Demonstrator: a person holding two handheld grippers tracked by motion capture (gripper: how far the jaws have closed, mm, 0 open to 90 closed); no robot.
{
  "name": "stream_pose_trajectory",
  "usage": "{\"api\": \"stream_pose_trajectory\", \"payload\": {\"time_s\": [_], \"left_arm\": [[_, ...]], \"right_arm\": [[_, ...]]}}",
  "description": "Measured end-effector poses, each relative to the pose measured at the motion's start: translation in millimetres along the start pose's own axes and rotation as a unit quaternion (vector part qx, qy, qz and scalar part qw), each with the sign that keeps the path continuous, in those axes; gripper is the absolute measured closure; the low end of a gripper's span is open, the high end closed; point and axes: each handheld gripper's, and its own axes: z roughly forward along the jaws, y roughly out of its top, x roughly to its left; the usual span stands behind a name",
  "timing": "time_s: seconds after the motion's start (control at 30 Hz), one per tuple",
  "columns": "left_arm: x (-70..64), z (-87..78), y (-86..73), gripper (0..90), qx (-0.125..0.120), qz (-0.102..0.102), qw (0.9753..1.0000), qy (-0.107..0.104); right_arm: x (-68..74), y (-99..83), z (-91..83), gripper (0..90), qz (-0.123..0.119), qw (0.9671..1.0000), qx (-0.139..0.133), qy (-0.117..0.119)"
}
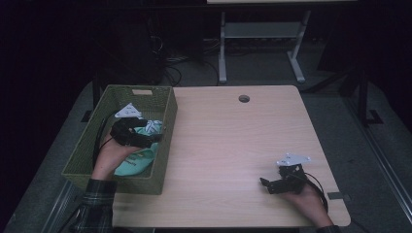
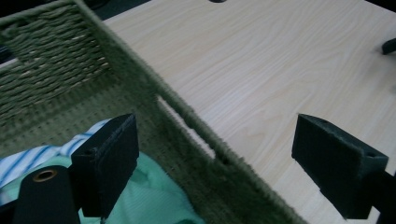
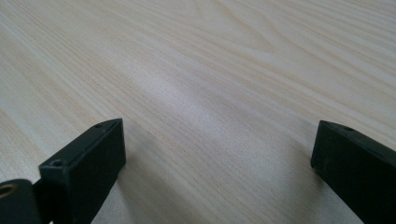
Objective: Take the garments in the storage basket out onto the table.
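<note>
Left gripper (image 2: 217, 170) hovers over the green woven basket (image 1: 164, 145), jaws spread wide and straddling its near wall, holding nothing. Mint-green cloth (image 2: 154, 196) lies inside with a striped piece (image 2: 28, 158) beside it. Right gripper (image 3: 217, 172) idles, jaws apart, over the bare table (image 1: 228, 141). Likely step — picking cloth: shift inward off the wall, drop onto a fold, then pinch.

Left tongs (image 1: 145, 141) hide part of mint cloth (image 1: 138, 162); striped cloth (image 2: 28, 158) cut by edge.

A white table frame (image 1: 262, 39) stands on the dark floor beyond, cables (image 1: 175, 68) beside it
</note>
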Motion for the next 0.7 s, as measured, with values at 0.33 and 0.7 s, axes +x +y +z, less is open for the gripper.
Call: {"api": "stream_pose_trajectory", "payload": {"time_s": [0.33,0.7], "left_arm": [[17.1,-8.7,-9.7,14.3,-0.001,-0.02,0.9993,0.03],[35.1,-7.2,-25.2,15.4,0.013,-0.041,0.9973,0.059]], "right_arm": [[0.0,0.0,-0.1,2.6,0.0,1.0,0.0,0.001],[-0.1,0.0,0.0,2.5,0.0,1.0,0.0,0.0]]}}
